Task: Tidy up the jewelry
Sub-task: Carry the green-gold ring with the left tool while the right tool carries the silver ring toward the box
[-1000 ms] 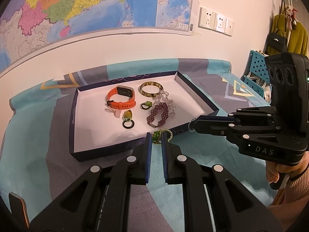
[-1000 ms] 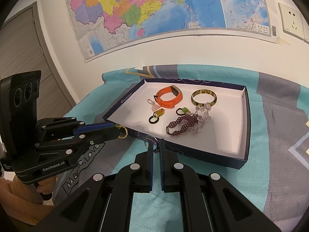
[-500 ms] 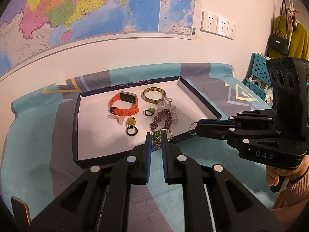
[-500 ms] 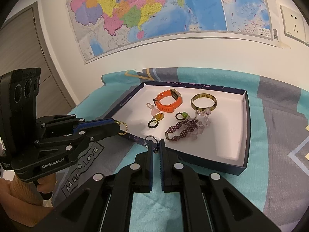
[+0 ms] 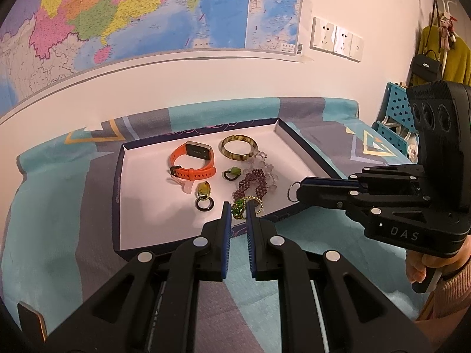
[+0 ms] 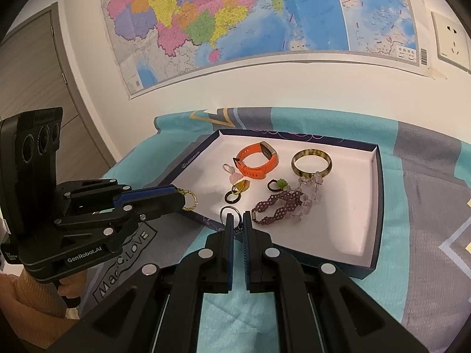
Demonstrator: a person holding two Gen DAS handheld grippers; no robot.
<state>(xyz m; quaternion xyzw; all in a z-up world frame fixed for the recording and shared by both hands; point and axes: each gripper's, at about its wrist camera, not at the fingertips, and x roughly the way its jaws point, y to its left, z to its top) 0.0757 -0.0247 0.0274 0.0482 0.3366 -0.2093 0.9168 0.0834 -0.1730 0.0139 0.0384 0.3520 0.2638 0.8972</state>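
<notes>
- We are looking down along the left gripper (image 5: pixel 237 207), close over the tray (image 5: pixel 117 194).
- We are looking likewise from the right gripper (image 6: pixel 238 219); both views are sharing it.

A shallow dark-blue tray (image 6: pixel 378 194) with a white floor lies on the bed's patterned cover near the wall edge. Inside lie an orange watch (image 6: pixel 257 161) on its side, a mottled yellow-brown bangle (image 6: pixel 312 163), a purple beaded bracelet (image 6: pixel 278 209), pale crystal beads (image 6: pixel 312 189), a small green-stoned ring (image 6: pixel 278 184), a black ring with an amber charm (image 6: pixel 235 192) and a pink charm (image 6: pixel 231 172).

A gold bead chain with a green charm (image 5: pixel 243 206) is pinched above the tray's near edge; a silver key ring (image 6: pixel 229 213) likewise.
</notes>
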